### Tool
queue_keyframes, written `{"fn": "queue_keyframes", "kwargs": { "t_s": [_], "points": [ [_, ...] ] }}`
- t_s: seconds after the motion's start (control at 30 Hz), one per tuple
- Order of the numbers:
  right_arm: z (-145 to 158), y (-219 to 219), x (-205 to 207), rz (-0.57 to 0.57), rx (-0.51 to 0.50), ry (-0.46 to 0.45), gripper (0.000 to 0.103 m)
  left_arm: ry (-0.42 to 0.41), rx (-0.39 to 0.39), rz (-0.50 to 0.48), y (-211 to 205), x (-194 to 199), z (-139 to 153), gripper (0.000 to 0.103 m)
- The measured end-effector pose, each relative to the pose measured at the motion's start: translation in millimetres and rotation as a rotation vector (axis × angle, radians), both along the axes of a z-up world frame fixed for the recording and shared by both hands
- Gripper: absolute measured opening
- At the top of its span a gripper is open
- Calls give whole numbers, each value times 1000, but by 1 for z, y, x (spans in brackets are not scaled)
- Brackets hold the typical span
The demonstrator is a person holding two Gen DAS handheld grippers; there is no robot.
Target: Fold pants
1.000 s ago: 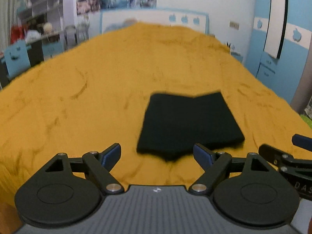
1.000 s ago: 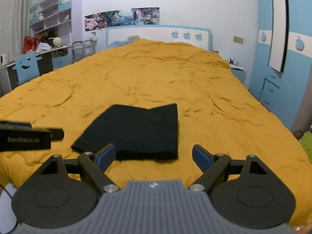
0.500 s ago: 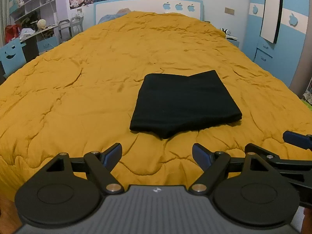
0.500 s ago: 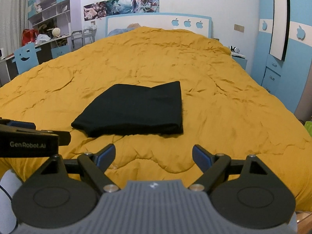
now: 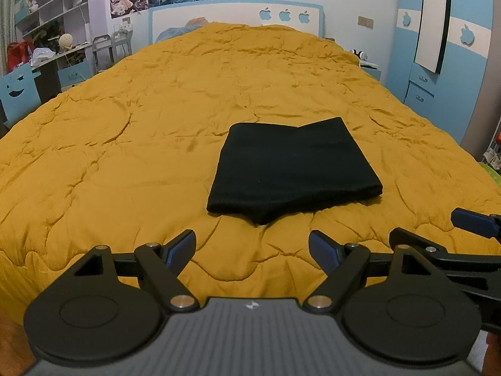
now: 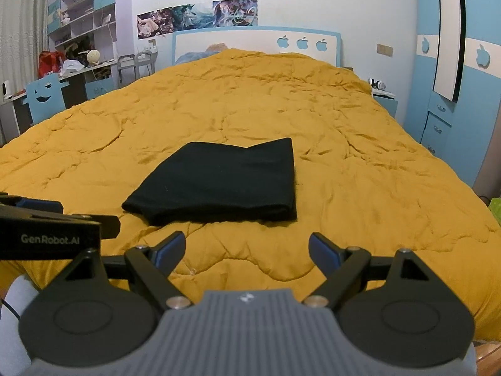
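black pants (image 5: 292,169) folded flat on yellow quilt (image 5: 125,144), ahead of both sets of fingers, L gripper (image 5: 252,252) fingers spread wide w/ nothing between, R gripper (image 6: 247,250) same, both clear of pants

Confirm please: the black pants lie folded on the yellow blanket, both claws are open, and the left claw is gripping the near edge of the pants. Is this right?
Not quite. The left claw grips nothing: the left wrist view shows it open and short of the black pants, with bare yellow blanket between its fingers. The rest stands: the pants lie folded, and the right claw is open too.
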State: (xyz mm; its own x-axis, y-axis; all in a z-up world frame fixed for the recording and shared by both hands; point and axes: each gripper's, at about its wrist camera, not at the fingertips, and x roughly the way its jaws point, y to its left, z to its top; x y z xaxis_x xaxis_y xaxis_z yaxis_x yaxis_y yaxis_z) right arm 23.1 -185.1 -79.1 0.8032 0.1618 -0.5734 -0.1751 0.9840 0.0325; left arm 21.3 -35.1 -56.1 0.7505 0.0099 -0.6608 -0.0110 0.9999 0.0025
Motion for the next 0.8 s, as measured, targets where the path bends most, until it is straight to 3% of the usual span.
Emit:
{"fn": "queue_keyframes", "kwargs": {
  "t_s": [0.8],
  "points": [
    [2, 1, -1, 0, 4, 3, 82, 7, -2, -7, 2, 2, 0, 95]
  ]
}}
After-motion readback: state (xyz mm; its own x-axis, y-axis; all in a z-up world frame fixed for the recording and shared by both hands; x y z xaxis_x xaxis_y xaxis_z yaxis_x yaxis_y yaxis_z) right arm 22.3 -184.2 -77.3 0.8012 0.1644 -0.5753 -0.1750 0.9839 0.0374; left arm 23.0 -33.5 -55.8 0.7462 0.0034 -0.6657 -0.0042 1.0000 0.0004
